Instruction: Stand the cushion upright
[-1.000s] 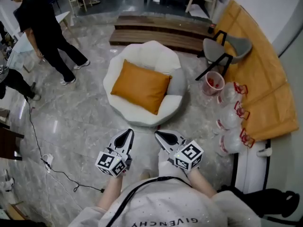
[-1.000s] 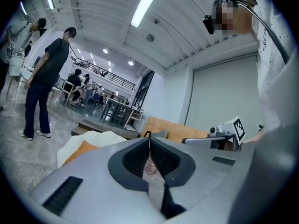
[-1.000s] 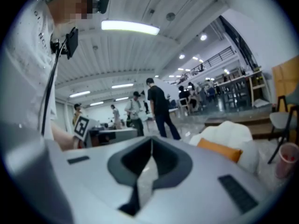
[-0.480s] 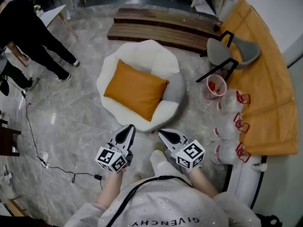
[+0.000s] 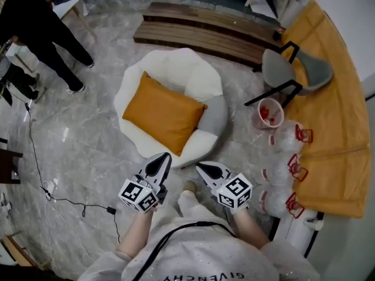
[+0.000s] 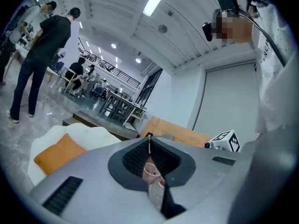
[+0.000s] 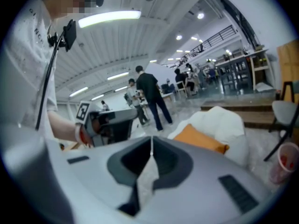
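An orange cushion (image 5: 164, 119) lies flat, slightly tilted, on a round white padded seat (image 5: 176, 69) on the marble floor. Both grippers hover just short of the seat's near edge, a little apart from it. My left gripper (image 5: 165, 156) is shut and empty, pointing at the seat's front rim. To its right my right gripper (image 5: 198, 165) is shut and empty too. In the left gripper view the cushion (image 6: 58, 154) lies low at the left beyond the shut jaws (image 6: 149, 141). In the right gripper view the cushion (image 7: 201, 136) rests on the seat (image 7: 224, 120), right of the jaw tips (image 7: 152, 141).
A grey chair (image 5: 296, 69), a red-patterned cup (image 5: 266, 113) and several clear jugs (image 5: 287, 139) stand right of the seat. Wooden benches (image 5: 205, 34) lie behind it. An orange-covered sofa (image 5: 334, 116) runs along the right. A person in black (image 5: 41, 28) stands far left; a cable (image 5: 53, 198) trails on the floor.
Both grippers and the camera have moved forward, so the seat and cushion sit closer to the gripper tips. The person in black has slid toward the upper left corner. Jaws stayed shut.
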Demonstrator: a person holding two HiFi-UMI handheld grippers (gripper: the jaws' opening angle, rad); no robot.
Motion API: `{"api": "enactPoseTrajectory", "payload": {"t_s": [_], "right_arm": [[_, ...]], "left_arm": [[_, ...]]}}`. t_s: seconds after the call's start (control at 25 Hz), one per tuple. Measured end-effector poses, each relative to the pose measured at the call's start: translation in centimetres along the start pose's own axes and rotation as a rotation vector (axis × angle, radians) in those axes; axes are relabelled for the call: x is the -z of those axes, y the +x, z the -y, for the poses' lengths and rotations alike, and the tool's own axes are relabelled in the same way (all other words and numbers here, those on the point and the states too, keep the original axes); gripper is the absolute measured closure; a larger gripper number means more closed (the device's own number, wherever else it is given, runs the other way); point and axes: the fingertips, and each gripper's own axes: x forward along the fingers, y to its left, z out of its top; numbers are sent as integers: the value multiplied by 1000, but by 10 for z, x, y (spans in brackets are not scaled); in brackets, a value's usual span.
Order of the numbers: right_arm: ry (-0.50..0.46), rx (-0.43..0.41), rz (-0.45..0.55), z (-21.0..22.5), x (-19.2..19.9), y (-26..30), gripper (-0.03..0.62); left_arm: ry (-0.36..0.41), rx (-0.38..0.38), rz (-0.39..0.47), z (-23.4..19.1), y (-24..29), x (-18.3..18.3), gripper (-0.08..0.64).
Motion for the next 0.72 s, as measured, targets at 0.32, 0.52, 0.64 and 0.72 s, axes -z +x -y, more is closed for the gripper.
{"api": "enactPoseTrajectory", "payload": {"t_s": [0.32, 0.52, 0.64, 0.72], "right_arm": [[90, 10, -48, 33, 37, 32, 572], [131, 33, -95, 67, 58, 51, 572], [125, 68, -121, 95, 61, 62, 572], [118, 90, -130, 113, 59, 72, 572]], "left_arm": [[-53, -38, -57, -25, 6, 46, 526], [-70, -76, -85, -51, 9, 65, 526], [-96, -80, -99, -65, 19, 76, 526], [-107, -67, -111, -74, 29, 81, 526]]}}
